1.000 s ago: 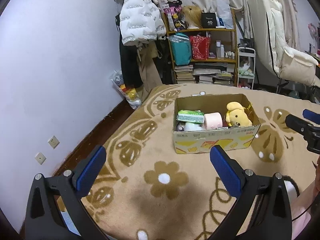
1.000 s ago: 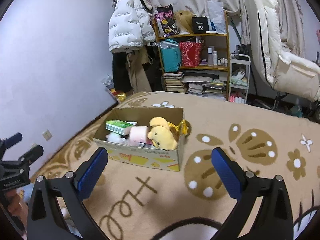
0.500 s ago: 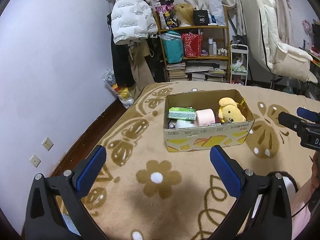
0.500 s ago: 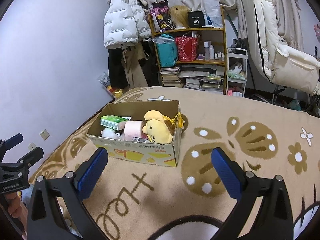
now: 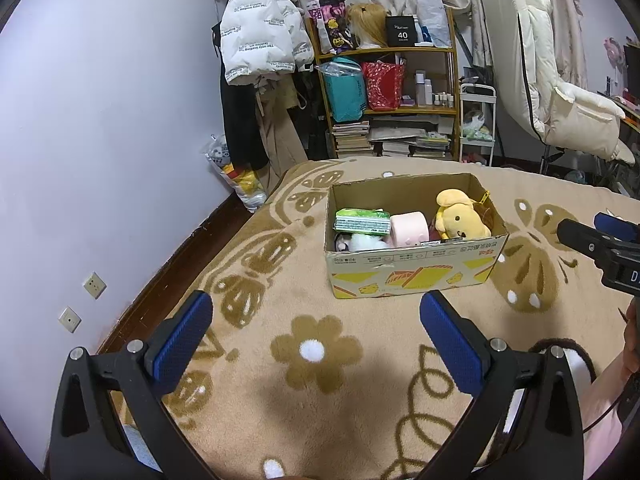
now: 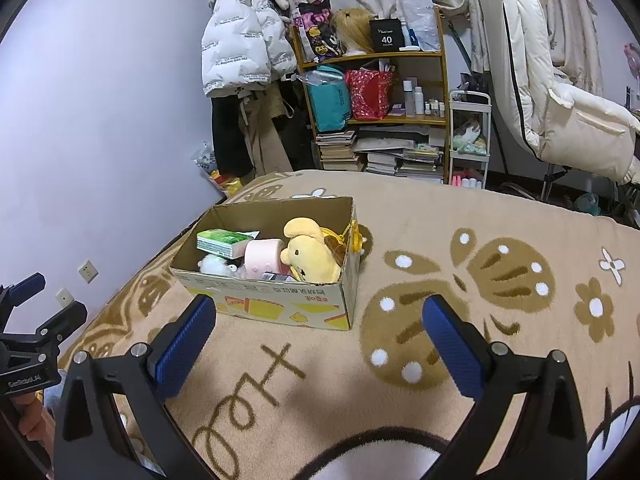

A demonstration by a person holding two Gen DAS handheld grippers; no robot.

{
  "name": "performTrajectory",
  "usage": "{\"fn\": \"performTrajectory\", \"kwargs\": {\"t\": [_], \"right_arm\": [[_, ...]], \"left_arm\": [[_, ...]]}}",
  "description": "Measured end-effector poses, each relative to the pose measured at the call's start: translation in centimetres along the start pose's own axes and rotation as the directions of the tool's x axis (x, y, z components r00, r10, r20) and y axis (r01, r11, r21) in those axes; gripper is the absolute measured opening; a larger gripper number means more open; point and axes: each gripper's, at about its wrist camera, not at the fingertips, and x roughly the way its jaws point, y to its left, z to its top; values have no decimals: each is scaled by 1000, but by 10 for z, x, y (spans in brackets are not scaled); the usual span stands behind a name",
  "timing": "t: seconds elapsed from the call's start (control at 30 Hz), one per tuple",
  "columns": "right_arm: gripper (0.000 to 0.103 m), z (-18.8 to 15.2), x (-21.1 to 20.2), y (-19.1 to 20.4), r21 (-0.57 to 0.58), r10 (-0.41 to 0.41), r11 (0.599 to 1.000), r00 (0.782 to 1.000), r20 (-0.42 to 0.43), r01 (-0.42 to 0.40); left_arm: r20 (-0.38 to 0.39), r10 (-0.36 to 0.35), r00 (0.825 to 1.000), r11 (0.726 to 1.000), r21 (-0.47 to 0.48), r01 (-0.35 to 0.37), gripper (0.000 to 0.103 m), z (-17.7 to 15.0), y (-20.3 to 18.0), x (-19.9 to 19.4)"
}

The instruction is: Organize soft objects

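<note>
Spreading under everything is a plush beige blanket (image 5: 320,280) with brown flowers, butterflies and loops woven into its fleecy pile, bordered on the left by a plain lilac wall (image 5: 100,120) carrying two square sockets. Beyond the far edge of the blanket stand a wooden shelf (image 5: 400,80) crammed with bags, bottles and stacked books, a white quilted puffer jacket (image 5: 260,40) hanging beside it, and a padded cream chair (image 5: 560,100) to the right.

One rectangular cardboard box (image 5: 412,272), corrugated, open-topped and printed with yellow shapes, sits on the blanket straight ahead of the left tool (image 5: 316,336) and ahead and slightly left of the right tool (image 6: 320,338), apart from both. Inside it lie four soft things that can be made out: one yellow plush dog (image 5: 460,220) at the right end, one pink cylindrical roll (image 5: 410,229) in the middle, one green flat tissue pack (image 5: 362,220) at the left, and one small white fluffy toy (image 5: 360,243) below the pack.

Both tools have ribbed blue pads on black frames, spread wide with nothing between them.
</note>
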Motion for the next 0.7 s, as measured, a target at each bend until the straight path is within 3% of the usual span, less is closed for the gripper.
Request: {"fn": "performTrajectory", "kwargs": {"t": [0.7], "right_arm": [[103, -1, 0, -2, 10, -2, 1000, 1000, -7, 2]], "left_arm": [[-4, -5, 1000, 1000, 0, 5, 103, -2, -1, -2]]}}
